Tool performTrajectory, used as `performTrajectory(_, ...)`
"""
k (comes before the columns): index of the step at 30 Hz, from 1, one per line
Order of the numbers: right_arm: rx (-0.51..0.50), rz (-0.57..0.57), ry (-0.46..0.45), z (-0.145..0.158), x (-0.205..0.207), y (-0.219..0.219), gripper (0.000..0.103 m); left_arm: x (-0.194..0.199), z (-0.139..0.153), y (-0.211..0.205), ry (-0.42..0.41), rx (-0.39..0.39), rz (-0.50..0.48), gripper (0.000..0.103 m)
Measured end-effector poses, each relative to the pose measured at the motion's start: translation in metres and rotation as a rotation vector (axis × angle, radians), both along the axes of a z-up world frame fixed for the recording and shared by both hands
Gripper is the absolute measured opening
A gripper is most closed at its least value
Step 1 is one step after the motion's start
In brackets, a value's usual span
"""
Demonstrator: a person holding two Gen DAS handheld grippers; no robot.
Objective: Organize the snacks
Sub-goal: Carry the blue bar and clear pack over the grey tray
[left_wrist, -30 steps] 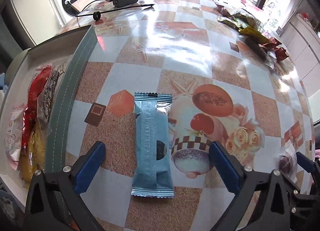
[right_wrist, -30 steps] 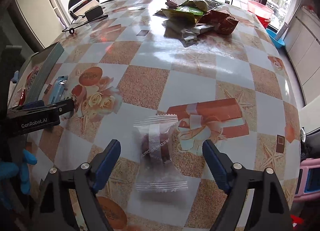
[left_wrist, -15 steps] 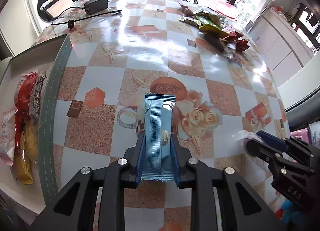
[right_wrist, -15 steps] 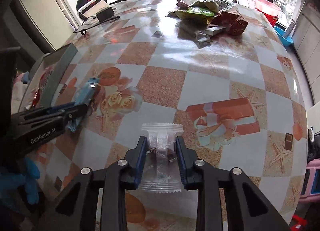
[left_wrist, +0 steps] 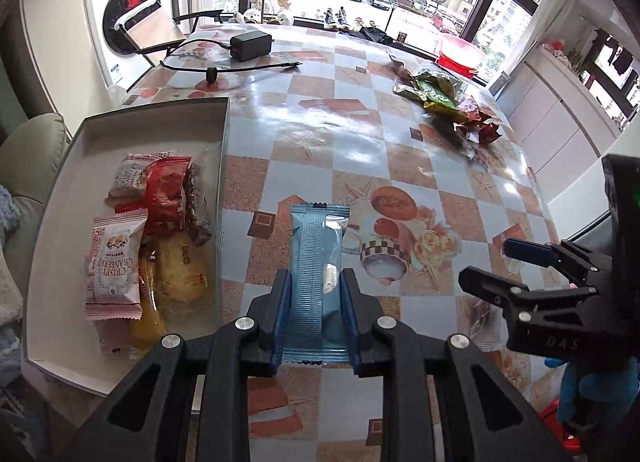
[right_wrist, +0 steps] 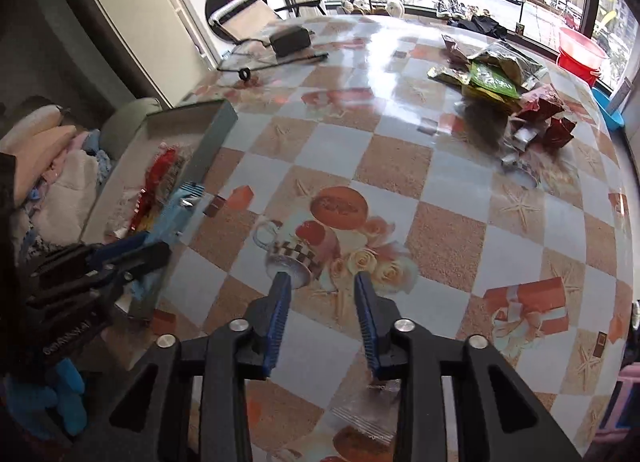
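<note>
Blue-padded left gripper (left_wrist: 316, 314) pinches a blue snack bar (left_wrist: 318, 282) lengthwise above the checkered table (left_wrist: 360, 158). Right gripper (right_wrist: 323, 318) has its pads slightly apart, a clear-wrapped snack (right_wrist: 366, 418) lying on the table below them. Further left sits the snack box (left_wrist: 52, 246); loose wrappers (left_wrist: 444, 102) lie well beyond.

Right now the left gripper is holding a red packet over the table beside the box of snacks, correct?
Not quite. The packet clamped in the left gripper is blue, not red; the left wrist view shows it plainly. The rest stands: it is held over the table, beside the box of snacks.
</note>
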State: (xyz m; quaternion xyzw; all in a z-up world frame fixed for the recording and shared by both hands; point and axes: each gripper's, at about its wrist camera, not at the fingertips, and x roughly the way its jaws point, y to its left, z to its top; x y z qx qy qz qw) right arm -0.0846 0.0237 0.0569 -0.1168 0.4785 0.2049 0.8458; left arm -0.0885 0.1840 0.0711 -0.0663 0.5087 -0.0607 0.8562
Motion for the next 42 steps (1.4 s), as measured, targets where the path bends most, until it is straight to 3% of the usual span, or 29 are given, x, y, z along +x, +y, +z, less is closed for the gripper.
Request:
performTrajectory(1,-0.021,-0.021,-0.006,-0.004,-0.001,-0.008,0.087,-0.001,-0.002,-0.001,0.002,-0.01,-0.004,0.027)
performTrajectory(7,-0.047,-0.132,0.082,-0.036,-0.01,-0.056,0.087,-0.004,-0.005,-0.015,-0.011,-0.015,-0.037,0.027)
performTrajectory(9,-0.058,-0.147,0.103,-0.047,-0.01,-0.06,0.067,-0.004,-0.009,-0.018,0.0,0.004,-0.04,0.027)
performTrajectory(10,-0.08,-0.149,0.067,-0.046,-0.013,-0.058,0.059,-0.004,-0.013,-0.018,0.012,0.024,-0.036,0.027)
performTrajectory(11,-0.11,-0.131,0.048,-0.045,-0.015,-0.053,0.042,-0.003,-0.018,-0.019,0.034,0.053,-0.03,0.029)
performTrajectory(12,-0.143,-0.118,0.017,-0.044,-0.016,-0.048,0.033,-0.001,-0.024,-0.019,0.066,0.075,-0.03,0.041)
performTrajectory(13,-0.146,-0.107,0.006,-0.044,-0.017,-0.045,0.03,0.0,-0.032,-0.019,0.097,0.091,-0.037,0.062)
performTrajectory(15,-0.137,-0.103,0.002,-0.042,-0.017,-0.044,0.03,0.001,-0.044,-0.022,0.126,0.15,-0.048,0.078)
performTrajectory(18,-0.124,-0.097,0.0,-0.04,-0.016,-0.046,0.03,0.004,-0.06,-0.03,0.153,0.239,-0.095,0.078)
performTrajectory(20,-0.116,-0.092,-0.001,-0.041,-0.016,-0.046,0.03,0.004,-0.064,-0.033,0.145,0.238,-0.122,0.079)
performTrajectory(22,-0.114,-0.088,-0.003,-0.043,-0.017,-0.046,0.03,0.005,-0.064,-0.036,0.145,0.238,-0.148,0.079)
performTrajectory(24,-0.114,-0.082,-0.007,-0.046,-0.018,-0.043,0.03,0.006,-0.066,-0.039,0.157,0.19,-0.177,0.078)
performTrajectory(26,-0.085,-0.073,0.007,-0.046,-0.018,-0.047,0.03,0.004,-0.062,-0.044,0.136,0.182,-0.195,0.06)
performTrajectory(27,-0.028,-0.066,0.04,-0.045,-0.016,-0.05,0.03,0.003,-0.059,-0.046,0.131,0.167,-0.202,0.026)
performTrajectory(30,0.116,-0.083,0.118,-0.038,-0.011,-0.059,0.03,0.003,-0.055,-0.037,0.184,-0.035,-0.179,0.025)
performTrajectory(35,0.224,-0.067,0.134,-0.012,-0.013,-0.051,0.03,-0.01,-0.026,-0.021,0.142,-0.118,-0.121,0.025)
performTrajectory(39,0.229,-0.013,0.106,0.011,-0.016,-0.022,0.03,-0.017,0.012,0.009,0.042,-0.108,-0.078,0.025)
performTrajectory(42,0.222,0.041,0.096,0.019,-0.016,0.012,0.03,-0.022,0.035,0.039,-0.028,-0.036,-0.028,0.025)
